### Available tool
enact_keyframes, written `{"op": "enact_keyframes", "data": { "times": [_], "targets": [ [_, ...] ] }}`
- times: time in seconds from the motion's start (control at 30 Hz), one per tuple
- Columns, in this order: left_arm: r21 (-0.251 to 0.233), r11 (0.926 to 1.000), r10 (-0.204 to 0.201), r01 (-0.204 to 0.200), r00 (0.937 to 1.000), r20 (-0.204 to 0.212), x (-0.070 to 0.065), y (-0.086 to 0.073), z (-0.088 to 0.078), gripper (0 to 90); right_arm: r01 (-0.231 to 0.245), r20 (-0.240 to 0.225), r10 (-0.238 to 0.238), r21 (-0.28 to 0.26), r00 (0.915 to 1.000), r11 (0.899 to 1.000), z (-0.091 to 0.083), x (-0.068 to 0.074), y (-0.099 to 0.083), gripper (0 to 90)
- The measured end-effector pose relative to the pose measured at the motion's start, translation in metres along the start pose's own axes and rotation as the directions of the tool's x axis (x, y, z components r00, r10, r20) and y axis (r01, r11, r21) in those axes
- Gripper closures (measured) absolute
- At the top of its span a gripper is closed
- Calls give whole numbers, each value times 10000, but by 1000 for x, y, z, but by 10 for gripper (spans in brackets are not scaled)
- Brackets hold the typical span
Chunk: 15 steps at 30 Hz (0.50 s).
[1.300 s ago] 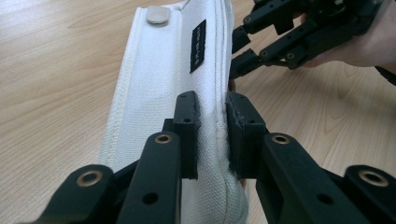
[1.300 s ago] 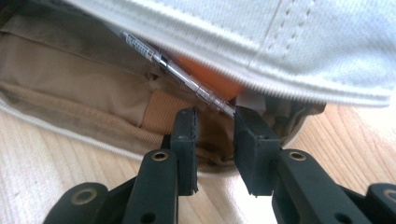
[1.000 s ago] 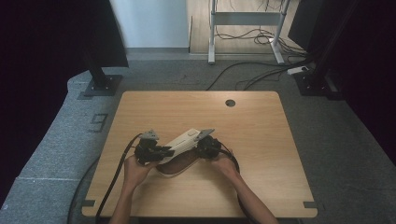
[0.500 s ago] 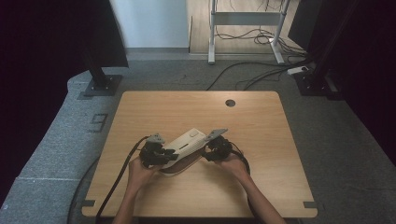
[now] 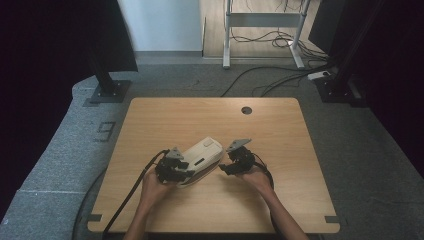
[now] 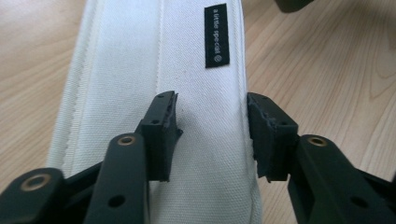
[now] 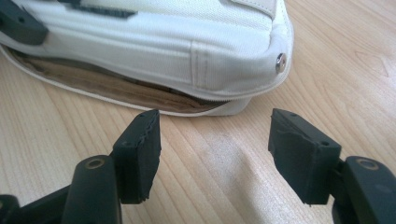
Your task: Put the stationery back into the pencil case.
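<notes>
Both grippers' jaws have just been opening. The left gripper (image 6: 212, 135) stands apart over the white pouch (image 5: 201, 159), its pads off the cloth; the right gripper (image 7: 215, 149) gapes over bare table (image 5: 280, 200) just beside it. One pouch lies near the middle, seemingly released and its zip partly open; the work looks close to done.

Wooden table (image 5: 210, 112) with a round cable hole (image 5: 246, 110) stands on grey carpet (image 5: 60, 150); dark panels on black floor stands (image 5: 107, 92) flank it left and right, a pale wall (image 5: 160, 25) behind, a metal frame (image 5: 262, 20) with loose cables (image 5: 265, 80) beyond.
</notes>
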<state>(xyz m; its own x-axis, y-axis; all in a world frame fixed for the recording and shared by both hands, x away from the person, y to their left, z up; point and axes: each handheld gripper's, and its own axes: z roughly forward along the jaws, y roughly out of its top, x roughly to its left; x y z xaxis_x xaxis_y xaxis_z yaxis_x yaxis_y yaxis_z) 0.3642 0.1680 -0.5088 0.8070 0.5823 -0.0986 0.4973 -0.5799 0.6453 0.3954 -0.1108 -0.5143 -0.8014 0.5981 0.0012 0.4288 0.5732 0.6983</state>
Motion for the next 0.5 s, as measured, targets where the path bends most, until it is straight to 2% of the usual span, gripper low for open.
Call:
{"op": "enact_keyframes", "data": {
  "times": [0.07, 0.17, 0.5],
  "targets": [
    [-30, 10000, 23, -23, 10000, -69, -1, -1, 2, 506, -43, -16, 43, 38, 10000, 10000, 0, 0, -1, 328],
    [-132, 9998, -115, 116, 9999, 50, -1, -1, 2, 481, -53, -49, 53, -2, 10000, 10000, -2, 1, -3, 322],
    [-395, 9978, -509, 541, 9955, 801, 0, 1, -3, 289, -192, -125, 189, -212, 9997, 9996, -10, 0, -6, 272]
  ]
}}
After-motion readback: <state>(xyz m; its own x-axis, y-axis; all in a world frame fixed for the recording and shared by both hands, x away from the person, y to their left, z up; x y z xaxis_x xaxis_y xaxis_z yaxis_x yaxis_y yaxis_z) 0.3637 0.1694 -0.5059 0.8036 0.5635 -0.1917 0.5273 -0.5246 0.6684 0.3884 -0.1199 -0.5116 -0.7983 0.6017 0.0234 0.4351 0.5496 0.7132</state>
